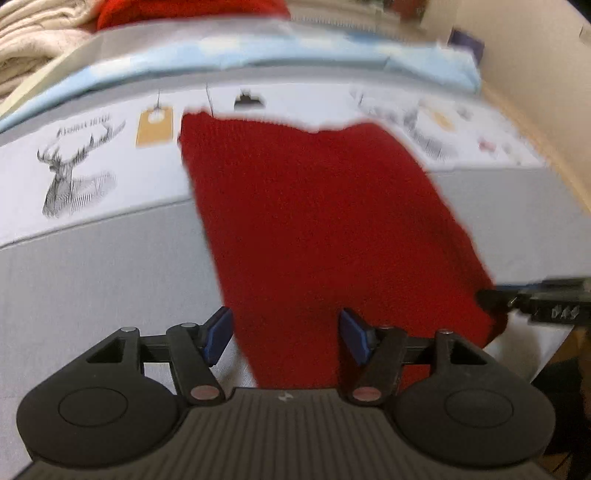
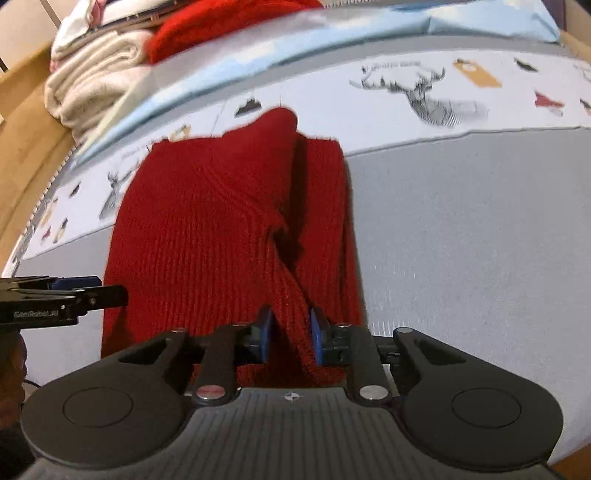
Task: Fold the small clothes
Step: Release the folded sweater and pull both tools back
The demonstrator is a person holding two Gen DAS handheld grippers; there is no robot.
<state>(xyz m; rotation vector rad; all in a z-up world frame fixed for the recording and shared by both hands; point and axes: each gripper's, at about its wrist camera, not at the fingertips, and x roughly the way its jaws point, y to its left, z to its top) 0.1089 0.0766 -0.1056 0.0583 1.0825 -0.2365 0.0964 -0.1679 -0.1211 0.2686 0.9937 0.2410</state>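
Note:
A red knitted garment lies flat on the grey bed cover. My left gripper hangs open over its near left edge, with the left blue pad above the grey cover and the right one above the knit. It grips nothing. In the right wrist view a raised ridge of the same garment runs down into my right gripper, whose blue pads are shut on that fold. Each gripper also shows in the other's view: the right gripper at the garment's right corner, the left gripper at its left side.
A white band printed with deer crosses the bed behind the garment, and a pale blue cloth lies beyond it. Folded cream towels and another red knit are stacked at the back. A beige wall borders the right.

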